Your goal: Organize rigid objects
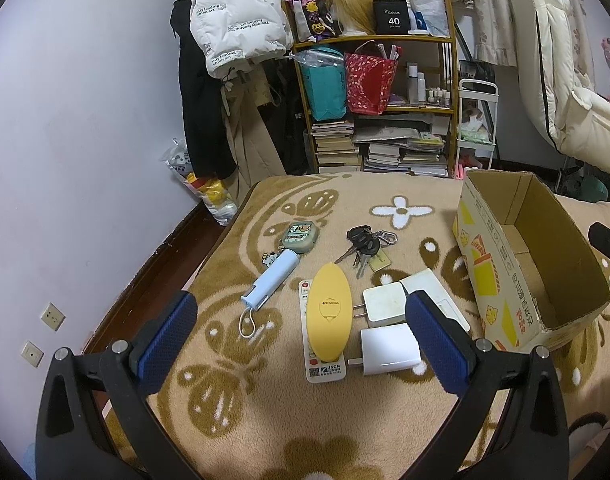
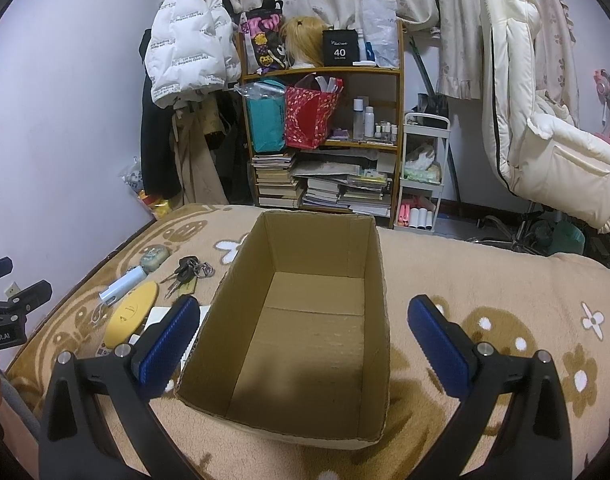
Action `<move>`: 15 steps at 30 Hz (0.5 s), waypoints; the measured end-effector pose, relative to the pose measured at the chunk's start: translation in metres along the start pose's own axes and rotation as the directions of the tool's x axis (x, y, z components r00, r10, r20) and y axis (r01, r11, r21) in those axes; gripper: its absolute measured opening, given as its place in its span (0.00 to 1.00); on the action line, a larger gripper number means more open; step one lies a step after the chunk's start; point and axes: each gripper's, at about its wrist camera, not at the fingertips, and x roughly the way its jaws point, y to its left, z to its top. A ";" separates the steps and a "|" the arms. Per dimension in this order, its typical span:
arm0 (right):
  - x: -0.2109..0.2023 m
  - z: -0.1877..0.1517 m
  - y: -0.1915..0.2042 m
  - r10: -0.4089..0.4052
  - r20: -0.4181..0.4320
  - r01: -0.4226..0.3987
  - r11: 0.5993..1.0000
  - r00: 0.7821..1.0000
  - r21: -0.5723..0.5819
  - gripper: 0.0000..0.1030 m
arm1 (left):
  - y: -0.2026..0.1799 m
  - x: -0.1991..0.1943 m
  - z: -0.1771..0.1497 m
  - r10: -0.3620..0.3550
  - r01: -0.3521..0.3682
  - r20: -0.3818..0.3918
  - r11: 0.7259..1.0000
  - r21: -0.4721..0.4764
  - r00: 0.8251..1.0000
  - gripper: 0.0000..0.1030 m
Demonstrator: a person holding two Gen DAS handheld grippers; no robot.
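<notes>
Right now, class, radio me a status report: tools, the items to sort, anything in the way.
Left tool open, hovering over the items. Right tool open above the cardboard box, box empty. Yellow case, chargers, keys loose on the blanket. Nothing blocking.

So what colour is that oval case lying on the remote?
Yellow: the oval case shows best in the left wrist view.

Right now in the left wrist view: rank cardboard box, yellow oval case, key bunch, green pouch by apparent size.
1. cardboard box
2. yellow oval case
3. key bunch and green pouch: look alike, both farther back, so I won't rank them.
</notes>
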 end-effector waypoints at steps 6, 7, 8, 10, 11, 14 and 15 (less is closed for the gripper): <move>0.006 -0.013 0.001 -0.001 -0.004 0.001 1.000 1.000 -0.001 1.00 | 0.001 0.000 0.000 0.002 -0.002 0.000 1.000 0.001 1.000 1.00; 0.006 -0.012 0.002 -0.001 -0.005 0.001 1.000 1.000 -0.001 1.00 | 0.001 0.000 0.000 0.001 -0.001 0.000 1.000 0.001 1.000 1.00; 0.006 -0.013 0.001 -0.001 -0.005 0.001 1.000 1.000 -0.002 1.00 | 0.001 0.000 0.000 0.000 0.000 0.000 1.000 0.001 1.000 1.00; 0.006 -0.012 0.001 -0.001 -0.006 0.001 1.000 1.000 -0.001 1.00 | 0.000 0.000 0.000 0.001 -0.001 0.000 1.000 0.001 1.000 1.00; 0.006 -0.012 0.001 -0.001 -0.006 0.001 1.000 1.000 -0.001 1.00 | 0.001 0.000 0.000 0.000 0.000 0.000 1.000 0.001 1.000 1.00; 0.006 -0.011 0.001 -0.001 -0.008 0.001 1.000 1.000 -0.002 1.00 | 0.000 0.001 0.000 0.000 0.000 0.000 1.000 0.001 1.000 1.00; 0.006 -0.011 0.001 -0.001 -0.008 0.001 1.000 1.000 -0.002 1.00 | 0.000 0.001 -0.001 0.000 0.000 -0.001 1.000 0.001 1.000 1.00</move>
